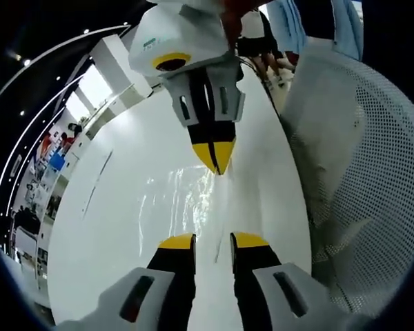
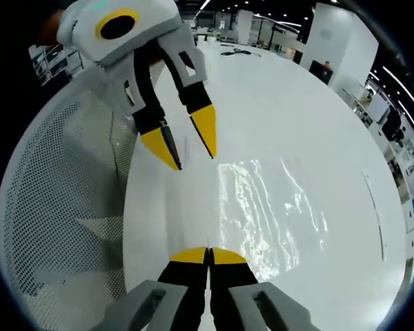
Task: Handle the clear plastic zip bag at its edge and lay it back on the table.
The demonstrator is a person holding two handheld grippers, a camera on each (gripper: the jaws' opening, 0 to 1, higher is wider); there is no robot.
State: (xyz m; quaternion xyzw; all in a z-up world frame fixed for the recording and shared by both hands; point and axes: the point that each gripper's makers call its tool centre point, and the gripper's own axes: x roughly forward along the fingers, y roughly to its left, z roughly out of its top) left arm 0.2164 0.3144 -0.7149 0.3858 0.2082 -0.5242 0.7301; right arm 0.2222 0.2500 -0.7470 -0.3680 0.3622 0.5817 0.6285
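Bag [image 2: 272,210]: thin, limp, slick film flat on table [image 2: 297,110]. Right gripper [image 2: 208,254] pinches its 6 o'clock edge; left gripper [image 1: 212,239] spread.

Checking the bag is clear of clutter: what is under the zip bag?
Under the clear zip bag only the white table shows through; glare hides parts. The right gripper is shut at its edge; the left gripper is open.

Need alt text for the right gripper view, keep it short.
The right gripper, jaws shut, pinches the near edge of a clear plastic zip bag lying on a white table. The left gripper reaches in with jaws open, beside a white perforated basket.
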